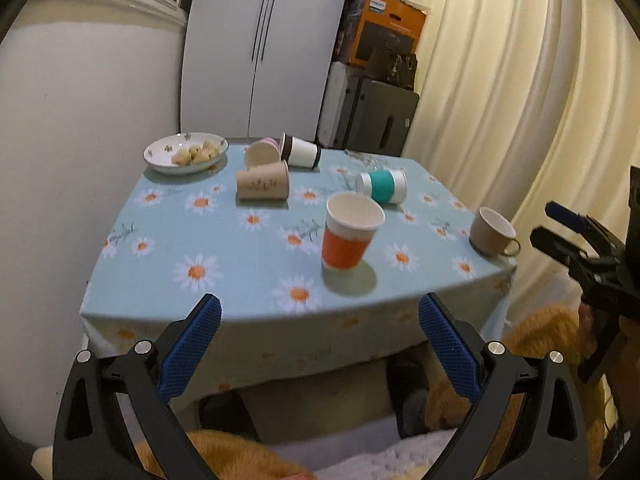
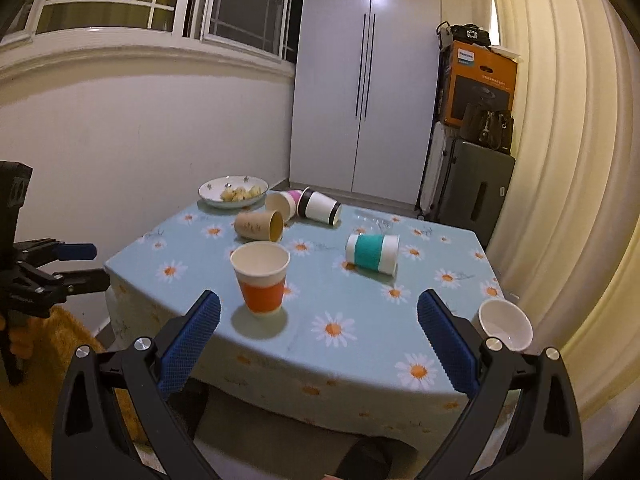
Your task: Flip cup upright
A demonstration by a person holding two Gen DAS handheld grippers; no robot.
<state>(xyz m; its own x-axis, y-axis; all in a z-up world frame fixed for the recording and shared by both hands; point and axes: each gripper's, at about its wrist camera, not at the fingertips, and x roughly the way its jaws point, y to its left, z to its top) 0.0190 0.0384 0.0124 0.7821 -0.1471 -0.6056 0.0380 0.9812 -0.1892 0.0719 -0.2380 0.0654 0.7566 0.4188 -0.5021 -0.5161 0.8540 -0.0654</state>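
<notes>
An orange-sleeved paper cup (image 1: 349,233) (image 2: 262,279) stands upright near the table's front. A teal-sleeved cup (image 1: 383,186) (image 2: 372,253) lies on its side behind it. A tan cup (image 1: 262,185) (image 2: 259,225), a pink cup (image 1: 263,151) (image 2: 283,203) and a black-rimmed white cup (image 1: 301,151) (image 2: 319,205) lie on their sides at the back. My left gripper (image 1: 319,350) is open and empty, short of the table's front edge. My right gripper (image 2: 318,346) is open and empty over the front edge.
The table has a blue daisy cloth (image 1: 224,240) (image 2: 360,320). A bowl of snacks (image 1: 186,153) (image 2: 233,192) sits at the back left. A beige mug (image 1: 493,232) (image 2: 506,325) stands upright at the front right corner. Wall to the left, curtain to the right, suitcase (image 2: 474,188) behind.
</notes>
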